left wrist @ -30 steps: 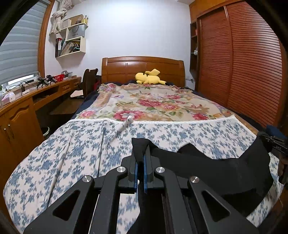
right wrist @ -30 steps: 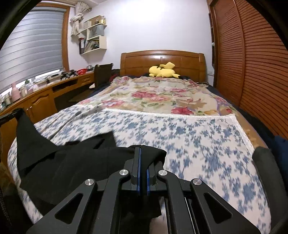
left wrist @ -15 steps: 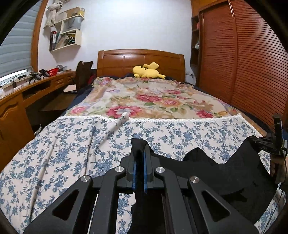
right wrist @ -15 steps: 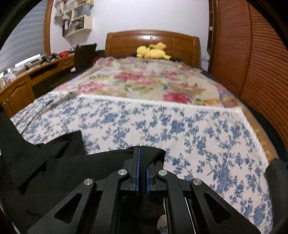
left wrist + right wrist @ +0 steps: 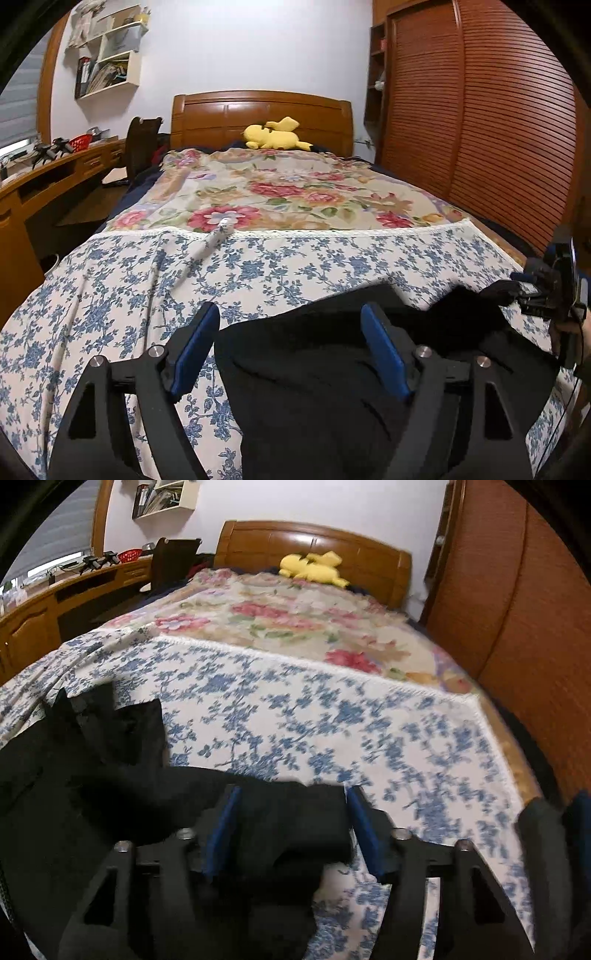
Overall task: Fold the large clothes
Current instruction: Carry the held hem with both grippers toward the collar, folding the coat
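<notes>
A black garment [image 5: 317, 354] lies on the blue-flowered sheet [image 5: 110, 295] at the foot of the bed. My left gripper [image 5: 290, 347] is open, its blue pads spread on either side of the garment's near left edge. In the right wrist view the garment [image 5: 92, 775] spreads to the left, with a corner lying between the open fingers of my right gripper [image 5: 291, 825]. The right gripper also shows at the right edge of the left wrist view [image 5: 546, 295], beside the garment's far corner.
A floral quilt [image 5: 280, 192] covers the far half of the bed, with a yellow plush toy [image 5: 275, 134] by the wooden headboard [image 5: 258, 110]. A wooden desk [image 5: 48, 177] runs along the left. A slatted wardrobe [image 5: 498, 110] stands on the right. A white cord [image 5: 210, 245] lies on the sheet.
Both grippers were shut on the black garment and have opened. The garment has dropped and now lies on the sheet. Both grippers moved forward and lower over the bed.
</notes>
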A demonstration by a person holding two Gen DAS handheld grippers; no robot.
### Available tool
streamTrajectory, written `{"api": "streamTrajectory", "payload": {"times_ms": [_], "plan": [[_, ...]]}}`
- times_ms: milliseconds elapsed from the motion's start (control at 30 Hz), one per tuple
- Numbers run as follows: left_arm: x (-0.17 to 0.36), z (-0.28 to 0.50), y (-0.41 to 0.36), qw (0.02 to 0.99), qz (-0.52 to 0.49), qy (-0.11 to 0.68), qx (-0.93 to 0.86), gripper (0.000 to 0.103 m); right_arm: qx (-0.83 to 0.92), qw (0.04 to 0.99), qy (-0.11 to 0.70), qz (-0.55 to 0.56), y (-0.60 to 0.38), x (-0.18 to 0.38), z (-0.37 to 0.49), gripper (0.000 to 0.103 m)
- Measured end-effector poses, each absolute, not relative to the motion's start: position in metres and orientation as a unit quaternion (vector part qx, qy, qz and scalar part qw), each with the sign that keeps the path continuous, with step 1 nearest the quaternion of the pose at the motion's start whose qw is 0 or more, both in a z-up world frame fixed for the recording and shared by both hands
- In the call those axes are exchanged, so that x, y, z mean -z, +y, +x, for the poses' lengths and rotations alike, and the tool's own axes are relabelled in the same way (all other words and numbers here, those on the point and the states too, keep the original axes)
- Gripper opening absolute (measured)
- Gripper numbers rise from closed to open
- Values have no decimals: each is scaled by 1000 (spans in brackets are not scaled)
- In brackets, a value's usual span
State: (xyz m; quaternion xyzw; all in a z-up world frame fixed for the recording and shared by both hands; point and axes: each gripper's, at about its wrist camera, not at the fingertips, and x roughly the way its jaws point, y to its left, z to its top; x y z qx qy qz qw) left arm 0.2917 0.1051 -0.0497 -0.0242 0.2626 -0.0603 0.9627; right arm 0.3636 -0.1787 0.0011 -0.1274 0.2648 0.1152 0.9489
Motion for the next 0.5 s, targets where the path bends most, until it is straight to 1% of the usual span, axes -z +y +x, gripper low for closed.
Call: {"api": "streamTrajectory", "payload": {"times_ms": [233, 500], "plan": [[51, 286, 99, 961, -16, 265, 73, 80, -161, 943, 257, -139, -145, -12, 343, 62], [54, 281, 102, 959, -11, 271, 81, 80, -204, 923, 295, -142, -98, -3, 361, 62]]}}
